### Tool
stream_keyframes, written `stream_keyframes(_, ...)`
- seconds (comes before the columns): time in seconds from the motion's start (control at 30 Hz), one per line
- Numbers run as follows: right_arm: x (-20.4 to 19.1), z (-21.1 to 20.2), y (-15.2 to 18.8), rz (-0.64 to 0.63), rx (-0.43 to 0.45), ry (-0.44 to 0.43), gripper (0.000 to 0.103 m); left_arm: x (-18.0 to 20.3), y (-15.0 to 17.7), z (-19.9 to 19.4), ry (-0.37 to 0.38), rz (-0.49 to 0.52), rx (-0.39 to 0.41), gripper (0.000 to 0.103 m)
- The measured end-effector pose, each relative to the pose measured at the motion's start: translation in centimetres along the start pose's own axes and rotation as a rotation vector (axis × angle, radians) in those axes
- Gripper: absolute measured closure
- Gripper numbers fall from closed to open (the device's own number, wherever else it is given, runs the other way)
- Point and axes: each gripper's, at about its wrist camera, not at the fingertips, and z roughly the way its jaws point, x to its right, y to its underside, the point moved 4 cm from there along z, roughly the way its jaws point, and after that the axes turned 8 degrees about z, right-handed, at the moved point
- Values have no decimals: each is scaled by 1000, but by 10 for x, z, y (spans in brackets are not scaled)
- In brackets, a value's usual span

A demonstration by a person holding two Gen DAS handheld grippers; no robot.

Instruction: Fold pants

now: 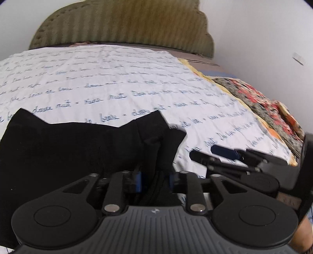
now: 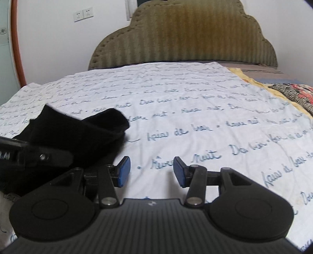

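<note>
The black pants (image 1: pixel 78 148) lie on the white sheet with blue writing (image 1: pixel 117 78), at the near left of the bed. My left gripper (image 1: pixel 155 179) is shut on a bunched fold of the pants at their right edge. My right gripper (image 2: pixel 151 172) is open and empty, just above the sheet to the right of the pants (image 2: pixel 78 132). It also shows in the left wrist view (image 1: pixel 215 154), close beside the left gripper. The left gripper's body (image 2: pixel 29 156) shows at the left of the right wrist view.
A padded olive headboard (image 2: pixel 185 35) stands at the far end of the bed. A crumpled floral blanket (image 1: pixel 264 109) lies along the right edge of the bed. White walls surround the bed, with sockets (image 2: pixel 84 13) at the upper left.
</note>
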Motion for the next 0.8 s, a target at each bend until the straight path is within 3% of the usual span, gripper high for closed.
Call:
stream_keyframes(0.1,3,-11,-6,-11,61,46,50,6,-2,-7,105,3,27,29)
stream_keyframes(0.13,2,-16,-10,-16,89,62,47,7,-2,-11,83,13,53,27)
stream_keyframes(0.23,0,-33,-23,-24,152,79,45,5,-8,-28,-19,87,119,27)
stream_keyframes(0.33,-10,-40,-27,-37,168,40,45,-16,-13,-52,-119,87,191,27)
stream_keyframes(0.5,-32,-37,-7,-8,57,-157,45,-82,-9,-75,-326,-19,168,27)
stream_keyframes(0.67,-44,-31,15,0,-43,-233,48,-124,14,-91,-382,-114,135,27)
stream_keyframes(0.8,-55,-42,21,-56,-51,-242,50,-126,26,-95,-400,-99,122,27)
